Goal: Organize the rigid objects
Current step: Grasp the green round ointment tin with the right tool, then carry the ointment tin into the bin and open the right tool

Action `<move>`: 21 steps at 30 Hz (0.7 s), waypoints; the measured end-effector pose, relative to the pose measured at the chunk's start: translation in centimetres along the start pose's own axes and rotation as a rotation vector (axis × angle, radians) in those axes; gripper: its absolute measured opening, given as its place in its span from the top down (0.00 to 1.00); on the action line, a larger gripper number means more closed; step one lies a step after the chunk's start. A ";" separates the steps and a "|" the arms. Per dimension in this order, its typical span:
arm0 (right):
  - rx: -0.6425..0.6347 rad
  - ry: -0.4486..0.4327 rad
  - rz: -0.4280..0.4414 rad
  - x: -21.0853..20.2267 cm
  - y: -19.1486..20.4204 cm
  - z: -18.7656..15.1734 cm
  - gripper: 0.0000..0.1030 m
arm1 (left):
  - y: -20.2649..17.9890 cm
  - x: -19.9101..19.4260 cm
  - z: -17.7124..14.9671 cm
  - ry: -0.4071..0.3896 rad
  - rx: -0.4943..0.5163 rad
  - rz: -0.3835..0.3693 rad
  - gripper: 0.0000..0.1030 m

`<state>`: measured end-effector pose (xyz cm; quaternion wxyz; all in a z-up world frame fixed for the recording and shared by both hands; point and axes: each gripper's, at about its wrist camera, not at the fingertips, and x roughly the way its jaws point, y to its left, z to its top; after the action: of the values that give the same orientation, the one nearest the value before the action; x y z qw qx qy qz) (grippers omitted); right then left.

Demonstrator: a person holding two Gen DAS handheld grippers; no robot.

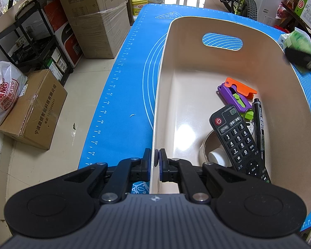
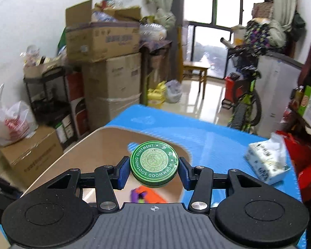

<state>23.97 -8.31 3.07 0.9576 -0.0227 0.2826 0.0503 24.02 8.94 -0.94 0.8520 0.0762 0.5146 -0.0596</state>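
left wrist view, l to r: cardboard boxes (image 1: 33, 112) and a white plastic bag (image 1: 4, 91) are seen on the floor at far left, beside a black shelf rack (image 1: 31, 39). next comes the blue mat (image 1: 122, 95) spread on the tabletop, w/ a ruler scale printed along its edge. the left tongs (image 1: 157, 159) are clamped together on the near left wall of the beige bin (image 1: 197, 41), one pad outside, one inside. the bin is stood on the mat, w/ a handle slot in its far wall. inside, toward the right: a white round item (image 1: 215, 155) partly hidden under a black remote (image 1: 238, 141), a purple-and-orange plastic toy (image 1: 236, 93) further back, a black marker (image 1: 260, 124) laid along the right wall. at the upper right edge a dark blurred shape w/ sth green is seen; detail can't be told.

right wrist view, l to r: more stacked boxes against the wall, then the bin rim lower left. the right tongs (image 2: 154, 171) are closed on a round green ointment tin (image 2: 154, 162), pads pressed on its sides, lid facing up; the tin is held in the air above the bin's opening. a tissue pack (image 2: 267, 164) is laid on the mat at right, well apart from the bin. a bicycle (image 2: 246, 103) is stood beyond the tabletop.
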 end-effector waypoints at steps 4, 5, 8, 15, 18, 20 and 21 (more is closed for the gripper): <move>0.014 0.077 0.032 1.3 1.0 -1.1 0.47 | 0.0 0.0 0.0 0.000 0.000 0.000 0.92; 0.009 0.093 0.035 1.5 1.2 -1.3 0.47 | 0.0 0.0 0.0 0.000 0.000 0.000 0.92; -0.023 0.138 0.051 2.1 2.0 -1.9 0.47 | 0.0 0.0 0.0 0.000 0.000 0.000 0.92; -0.071 0.262 0.090 3.7 3.8 -3.3 0.47 | 0.0 0.0 0.0 0.000 0.000 0.000 0.92; -0.083 0.295 0.095 4.1 4.1 -3.8 0.47 | 0.0 0.0 0.0 -0.001 0.000 0.000 0.92; -0.116 0.292 0.090 4.1 4.4 -4.0 0.47 | 0.0 0.0 0.0 0.000 0.001 0.001 0.92; -0.126 0.295 0.090 4.1 4.5 -4.0 0.47 | 0.0 0.0 0.0 0.000 0.001 0.000 0.92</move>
<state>24.73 -3.75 -2.63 0.8992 -0.0772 0.4172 0.1068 24.05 8.94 -0.97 0.8520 0.0765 0.5145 -0.0597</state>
